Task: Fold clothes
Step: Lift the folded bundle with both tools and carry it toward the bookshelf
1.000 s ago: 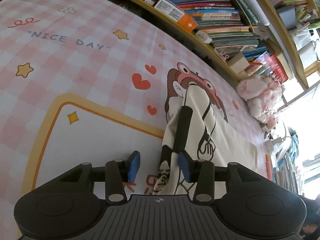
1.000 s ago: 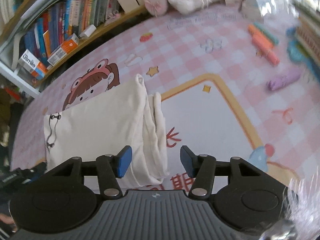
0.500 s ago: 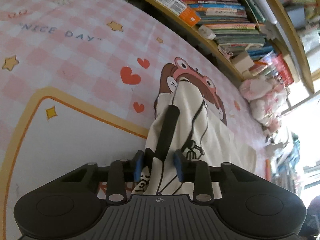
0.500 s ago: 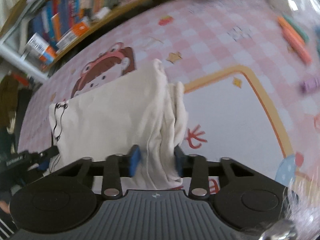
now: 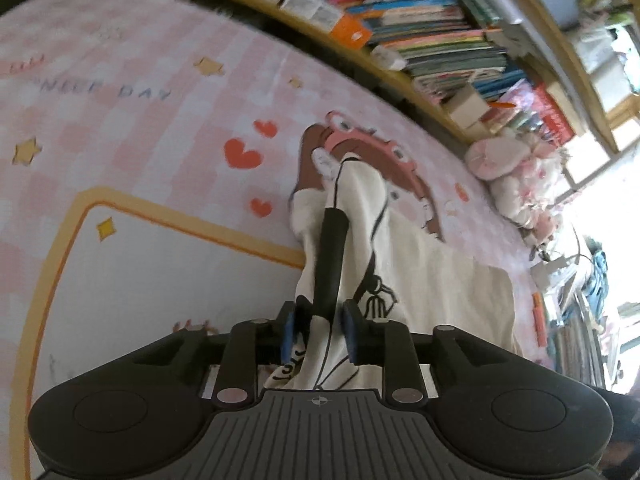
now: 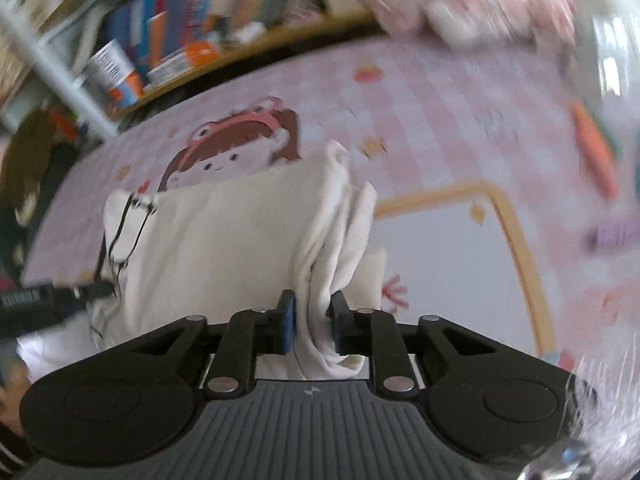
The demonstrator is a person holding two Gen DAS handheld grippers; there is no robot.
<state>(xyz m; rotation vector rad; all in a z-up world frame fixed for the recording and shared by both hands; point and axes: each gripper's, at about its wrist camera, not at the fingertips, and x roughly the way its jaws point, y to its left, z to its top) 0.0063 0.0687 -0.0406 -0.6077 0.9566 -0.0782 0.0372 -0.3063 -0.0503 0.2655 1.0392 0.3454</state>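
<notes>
One pink checked play mat [image 5: 168, 128] is seen spread beneath everything, with one wooden bookshelf [image 5: 400, 76] along its far edge. One cream garment [image 6: 224, 240] with black line print is laid across the mat's cartoon-girl picture. Two grippers are clamped on it, their jaws just eased slightly: the left gripper [image 5: 318, 332] at the printed end, the right gripper [image 6: 311, 326] on bunched folds.

Daylight is flooding in from a window [image 5: 612, 184] far right of the left jaws, blowing that corner out white. Motion blur is smearing the bookshelf [image 6: 192, 40] beyond the right jaws, perhaps worst rightward. Fisheye distortion is bending every edge.
</notes>
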